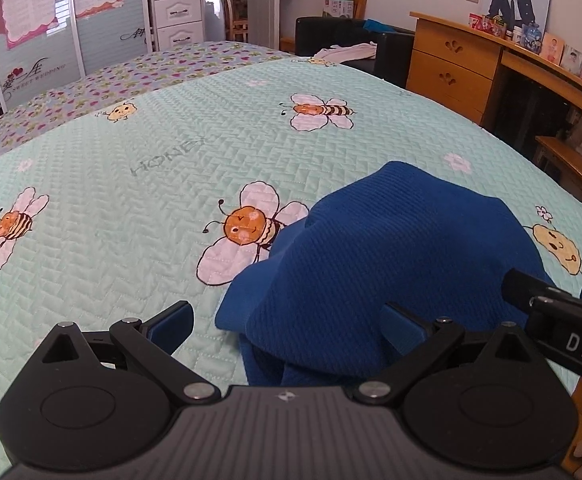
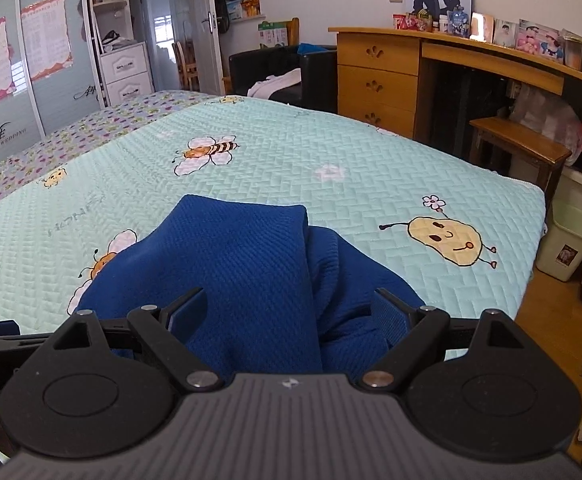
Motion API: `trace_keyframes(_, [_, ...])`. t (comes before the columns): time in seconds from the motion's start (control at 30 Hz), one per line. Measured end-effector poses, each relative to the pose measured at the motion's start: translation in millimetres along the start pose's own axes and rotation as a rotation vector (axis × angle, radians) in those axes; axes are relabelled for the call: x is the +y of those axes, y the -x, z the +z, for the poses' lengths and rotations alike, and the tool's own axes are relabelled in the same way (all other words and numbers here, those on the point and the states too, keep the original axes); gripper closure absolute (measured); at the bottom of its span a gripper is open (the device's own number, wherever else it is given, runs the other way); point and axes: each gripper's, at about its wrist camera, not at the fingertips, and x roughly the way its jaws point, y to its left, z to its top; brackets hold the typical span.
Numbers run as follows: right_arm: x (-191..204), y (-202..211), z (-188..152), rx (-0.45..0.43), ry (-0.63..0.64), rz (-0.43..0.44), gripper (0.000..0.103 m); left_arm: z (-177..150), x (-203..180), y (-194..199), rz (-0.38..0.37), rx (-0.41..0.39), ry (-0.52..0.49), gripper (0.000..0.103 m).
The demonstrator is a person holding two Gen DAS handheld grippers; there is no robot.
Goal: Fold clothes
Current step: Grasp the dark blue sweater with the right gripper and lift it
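a blue knitted garment [image 1: 371, 264] was found heaped near the front edge of a bed, on a pale green quilt [image 1: 151, 168] printed with bees, and it was bunched into soft ridges rather than laid flat, so no fold could be judged to have been made in it. the left gripper [image 1: 291, 320] was held low over the garment's left border with its jaws spread wide; one blue pad [image 1: 175, 320] was seen over bare quilt and the other over the cloth, and nothing was pinched. the right gripper [image 2: 291, 312] was likewise held released, its jaws set astride a raised ridge of the fabric, with cloth lying between the pads but not pressed by them. both tools were tilted downward toward the cloth, a stance judged to suit a grasp at two separate points so that the garment could be lifted and spread. in the left view the right gripper's body was seen just beside the garment's right side. a wooden desk [image 2: 411, 60] and a white bin [image 2: 567, 240] were seen beyond the bed, well apart from the work.
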Motion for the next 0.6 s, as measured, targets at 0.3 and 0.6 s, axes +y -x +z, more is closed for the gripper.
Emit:
trace_keyframes(0.3, [-5.1,-25.9,8.3,0.040,-0.009,-0.003,0.015,6.3,-13.3,-8.3,0.010,0.004,-0.011,0.001])
trace_keyframes(0.6, [-20.9,-64.2,-2.5,0.118,-0.109,0.067,0.015,-0.8,-18.0,-46.0,0.024,0.089,0.014,0.000])
